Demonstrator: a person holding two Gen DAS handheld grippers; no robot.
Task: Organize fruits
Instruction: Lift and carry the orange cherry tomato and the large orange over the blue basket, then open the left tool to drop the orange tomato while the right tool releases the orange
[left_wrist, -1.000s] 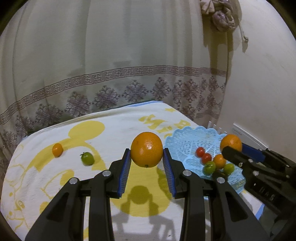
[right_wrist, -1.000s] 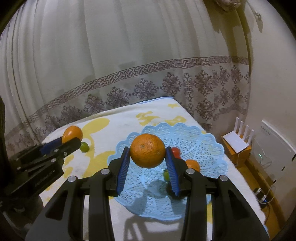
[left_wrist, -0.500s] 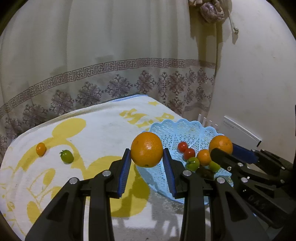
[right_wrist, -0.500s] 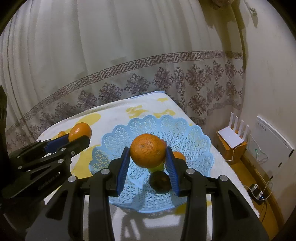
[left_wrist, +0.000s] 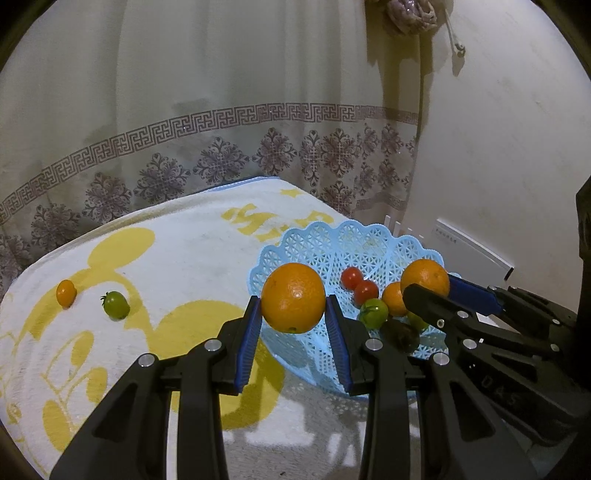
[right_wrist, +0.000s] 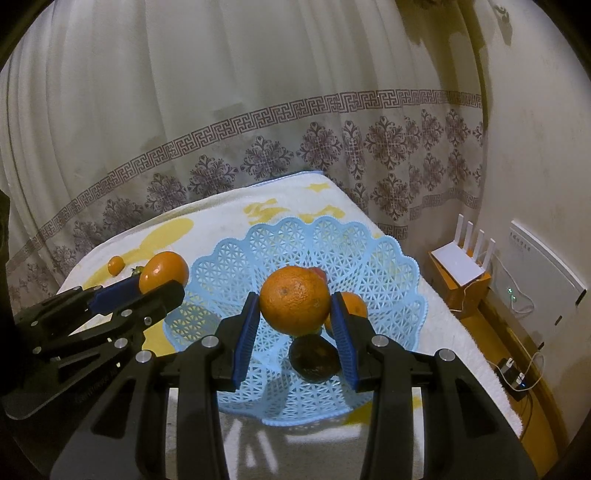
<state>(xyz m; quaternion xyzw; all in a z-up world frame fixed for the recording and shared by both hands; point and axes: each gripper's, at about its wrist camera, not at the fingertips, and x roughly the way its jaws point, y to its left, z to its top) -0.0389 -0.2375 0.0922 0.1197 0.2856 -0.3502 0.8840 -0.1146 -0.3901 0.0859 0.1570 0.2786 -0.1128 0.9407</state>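
At the bottom centre of each wrist view, we pinch a round orange: the left gripper (left_wrist: 293, 321) holds one orange (left_wrist: 293, 297) over the near left rim of the light-blue lattice plastic basket (left_wrist: 369, 243), and the right gripper (right_wrist: 294, 325) holds another orange (right_wrist: 294, 300) over the basket's middle. We judge the step to be delivery; next, lower and release gently. Farther left on the towel lie a green tomato (left_wrist: 115, 304) and a small kumquat (left_wrist: 66, 292).

From the right wrist, the held orange (right_wrist: 294, 301) covers all but a red sliver of one tomato (right_wrist: 320, 273) and much of a smaller orange fruit (right_wrist: 352, 304) (the dark fruit (right_wrist: 314, 359) below stays unidentifiable), while both grippers' handles run off the bottom edge.
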